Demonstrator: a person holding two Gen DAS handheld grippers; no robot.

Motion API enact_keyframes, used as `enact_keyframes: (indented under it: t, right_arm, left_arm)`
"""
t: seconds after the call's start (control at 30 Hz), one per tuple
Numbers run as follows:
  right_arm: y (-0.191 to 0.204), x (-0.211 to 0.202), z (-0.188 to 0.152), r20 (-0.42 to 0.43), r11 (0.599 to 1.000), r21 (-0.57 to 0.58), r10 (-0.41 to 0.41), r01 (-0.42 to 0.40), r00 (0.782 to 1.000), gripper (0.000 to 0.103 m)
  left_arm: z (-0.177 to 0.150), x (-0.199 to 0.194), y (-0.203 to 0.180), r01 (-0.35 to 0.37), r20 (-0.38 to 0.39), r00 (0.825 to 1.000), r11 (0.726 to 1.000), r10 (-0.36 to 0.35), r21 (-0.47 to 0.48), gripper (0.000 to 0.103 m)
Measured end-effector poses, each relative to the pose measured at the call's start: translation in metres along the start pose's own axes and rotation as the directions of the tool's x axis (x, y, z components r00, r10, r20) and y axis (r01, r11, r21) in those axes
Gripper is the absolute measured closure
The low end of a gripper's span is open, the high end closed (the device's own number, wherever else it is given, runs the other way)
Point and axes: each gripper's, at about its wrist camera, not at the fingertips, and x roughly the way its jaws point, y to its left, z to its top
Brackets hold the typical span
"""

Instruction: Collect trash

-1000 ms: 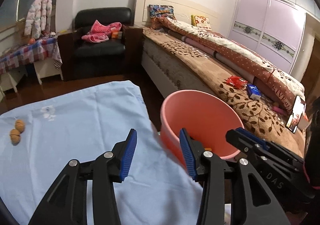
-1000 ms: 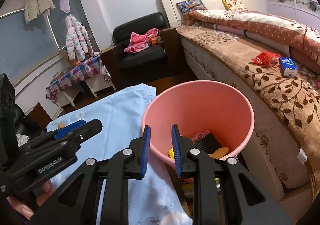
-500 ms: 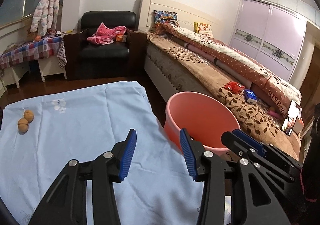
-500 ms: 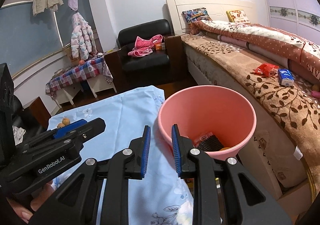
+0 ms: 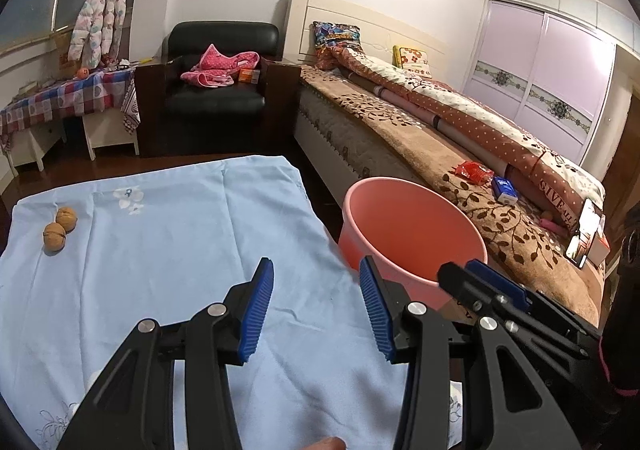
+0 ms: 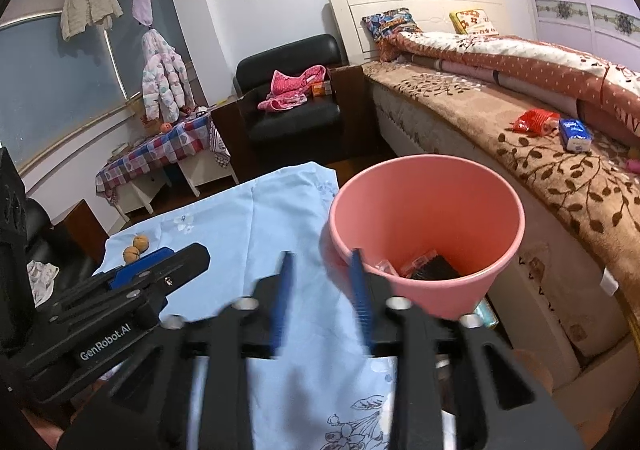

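Observation:
A pink bin [image 5: 412, 238] stands off the right edge of a table under a light blue cloth [image 5: 168, 250]; it also shows in the right wrist view [image 6: 428, 210], with dark and red wrappers [image 6: 432, 268] in its bottom. Two walnuts [image 5: 60, 228] lie at the cloth's far left, also in the right wrist view [image 6: 136, 248]. My left gripper [image 5: 316, 310] is open and empty above the cloth. My right gripper [image 6: 320, 294] is open and empty, blurred, just left of the bin.
A bed [image 5: 440, 154] runs along the right with a red packet [image 5: 472, 172] and a blue tissue pack [image 5: 505, 189] on it. A black armchair [image 5: 218, 90] with pink clothes and a checked side table [image 5: 60, 98] stand beyond the table.
Both grippers pulled back and up from the bin. The right gripper's jaws spread from nearly shut to open. The left gripper stayed open.

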Motion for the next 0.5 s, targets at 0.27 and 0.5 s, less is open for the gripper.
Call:
enact_keyframes:
  t: [0.27, 0.5]
  right_arm:
    - [0.006, 0.004, -0.004, 0.0, 1.0, -0.028, -0.001, 0.001, 1.0, 0.062]
    - [0.011, 0.002, -0.007, 0.012, 0.999, -0.054, -0.002, 0.002, 1.0, 0.053]
  left_arm:
    - [0.002, 0.001, 0.002, -0.016, 0.001, 1.0, 1.0, 0.016, -0.002, 0.063]
    - [0.003, 0.0, 0.003, -0.039, 0.02, 0.999, 0.999, 0.039, -0.002, 0.065]
